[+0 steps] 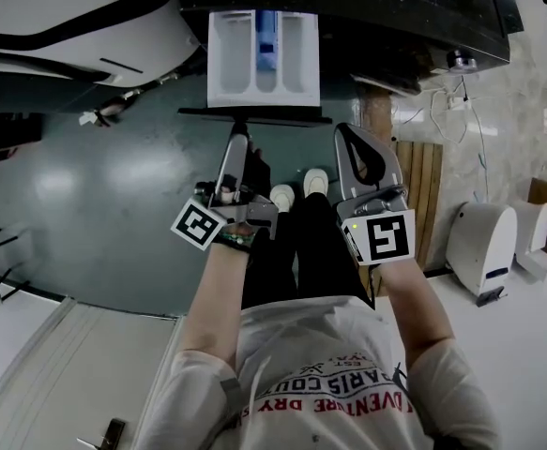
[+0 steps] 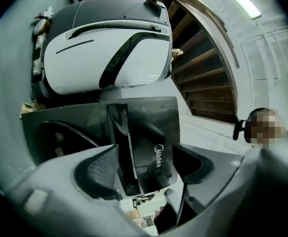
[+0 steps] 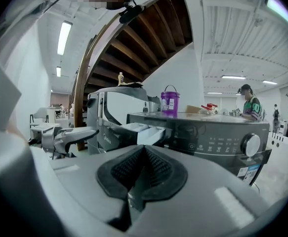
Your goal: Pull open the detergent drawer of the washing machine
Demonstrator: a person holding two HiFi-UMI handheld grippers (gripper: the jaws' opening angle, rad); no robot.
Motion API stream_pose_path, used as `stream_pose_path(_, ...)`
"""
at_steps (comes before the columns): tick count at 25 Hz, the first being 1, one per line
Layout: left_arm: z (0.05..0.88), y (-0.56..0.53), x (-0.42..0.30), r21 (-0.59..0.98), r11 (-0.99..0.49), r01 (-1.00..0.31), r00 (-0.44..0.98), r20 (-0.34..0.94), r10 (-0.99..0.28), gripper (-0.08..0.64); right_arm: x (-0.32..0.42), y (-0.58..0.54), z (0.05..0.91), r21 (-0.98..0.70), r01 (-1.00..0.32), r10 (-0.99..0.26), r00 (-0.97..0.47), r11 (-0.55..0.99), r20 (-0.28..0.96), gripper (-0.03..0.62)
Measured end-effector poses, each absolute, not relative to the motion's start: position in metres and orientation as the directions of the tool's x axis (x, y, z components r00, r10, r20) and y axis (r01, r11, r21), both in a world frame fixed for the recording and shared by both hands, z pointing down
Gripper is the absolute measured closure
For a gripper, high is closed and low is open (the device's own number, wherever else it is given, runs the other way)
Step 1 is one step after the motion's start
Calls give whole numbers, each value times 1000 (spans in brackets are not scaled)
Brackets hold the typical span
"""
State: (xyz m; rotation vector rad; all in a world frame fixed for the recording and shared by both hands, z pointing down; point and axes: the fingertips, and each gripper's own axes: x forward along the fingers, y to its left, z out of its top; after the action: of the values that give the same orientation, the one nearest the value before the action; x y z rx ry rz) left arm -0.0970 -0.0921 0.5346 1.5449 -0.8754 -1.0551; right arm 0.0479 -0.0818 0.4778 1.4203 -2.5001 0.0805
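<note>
- Left gripper (image 2: 146,163): jaws wide apart, straddling the drawer's dark front panel (image 2: 153,127). A gap shows at the right-hand pad (image 2: 193,161), so there is no squeeze. Whether the ribbed left-hand pad touches the panel's edge cannot be told.
- Drawer (image 1: 262,59): at 12 o'clock from the left gripper in the head view. It is drawn well out of the washing machine (image 1: 395,17), with its white compartments open to view and a blue insert in the middle one. Judged: the pull looks done, or nearly so.
- Handling, judged: a light, hollow plastic tray, stiff, running on slides. The glossy front is likely slippery under the pads. It should travel with little force and then meet a stop. Drawn out this far, it would take a downward or sideways load badly.
- Hold point, judged: the front panel, pinched across its thickness near mid-width, with the pull straight along the slides.
- Left forearm (image 1: 219,289): bare, stretched toward 12 o'clock. The gripper is roughly level, its tips at the panel.
- Right gripper (image 3: 143,169): jaws closed on each other, nothing between them. It is at 3 o'clock of the left gripper, apart from the drawer and idle.
- Beyond: a purple bucket (image 3: 170,102) stands on top of the washing machine.
</note>
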Motion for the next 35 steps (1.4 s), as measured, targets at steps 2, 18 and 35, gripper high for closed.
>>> stream_pose_path(2, 541, -89, -102, 988, -141, -69, 335, -110, -936, 318, 48, -81, 468, 90, -854, -843, -479, 512, 245, 592)
stream_pose_path(18, 432, -80, -111, 764, -290, -576, 468, 17, -884, 558, 43, -77, 386, 75, -877, -873, -460, 475, 162, 592)
stream_pose_path(35, 282, -75, -83, 105, -558, -823, 567, 102, -817, 558, 57, -68, 276, 124, -860, -868, -496, 496, 29, 592)
